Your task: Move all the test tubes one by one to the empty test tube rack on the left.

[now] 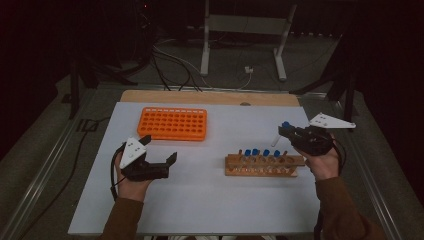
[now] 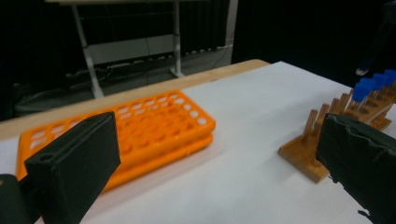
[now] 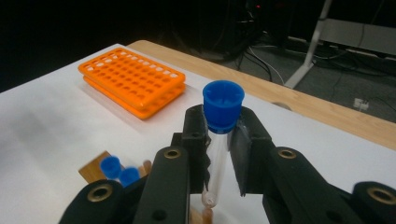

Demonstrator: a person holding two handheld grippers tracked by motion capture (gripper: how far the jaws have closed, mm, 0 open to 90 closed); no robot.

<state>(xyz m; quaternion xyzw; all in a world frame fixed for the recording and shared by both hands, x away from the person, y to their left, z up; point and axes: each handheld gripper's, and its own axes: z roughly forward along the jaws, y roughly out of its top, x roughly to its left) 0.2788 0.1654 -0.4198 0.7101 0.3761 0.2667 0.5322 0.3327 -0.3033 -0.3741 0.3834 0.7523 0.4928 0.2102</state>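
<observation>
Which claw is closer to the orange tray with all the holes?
Left. The left gripper hovers open just in front of the orange tray. The right gripper, holding a blue-capped tube, is farther away, across the table.

A metal stand (image 1: pixel 245 37) and cables (image 1: pixel 172 62) occupy the floor beyond the table
</observation>
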